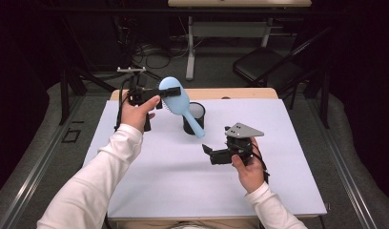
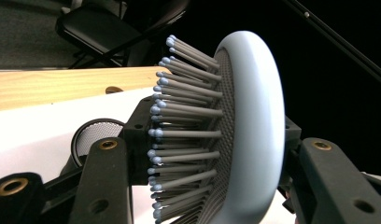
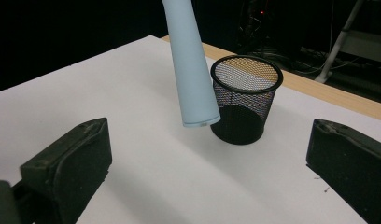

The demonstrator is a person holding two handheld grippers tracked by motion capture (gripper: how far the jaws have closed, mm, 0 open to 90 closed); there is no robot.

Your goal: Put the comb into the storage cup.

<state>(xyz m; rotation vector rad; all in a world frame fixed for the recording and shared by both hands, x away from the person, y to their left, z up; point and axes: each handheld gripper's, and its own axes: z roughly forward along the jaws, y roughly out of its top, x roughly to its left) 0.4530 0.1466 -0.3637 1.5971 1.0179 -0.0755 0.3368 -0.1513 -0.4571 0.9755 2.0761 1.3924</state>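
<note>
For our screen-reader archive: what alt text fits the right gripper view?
A light blue hairbrush handle hangs down in front of a black mesh cup standing on a white table. The right gripper has its two black jaws wide apart in the foreground, holding nothing.

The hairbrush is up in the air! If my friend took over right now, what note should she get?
Left gripper: shut on the blue hairbrush at its head, held above the table, handle pointing down beside the black mesh cup.
Right gripper: open, holding nothing, low over the table in front of the cup.
Done: brush lifted.
Left: probably dropping the brush into the cup, which looks empty.
</note>
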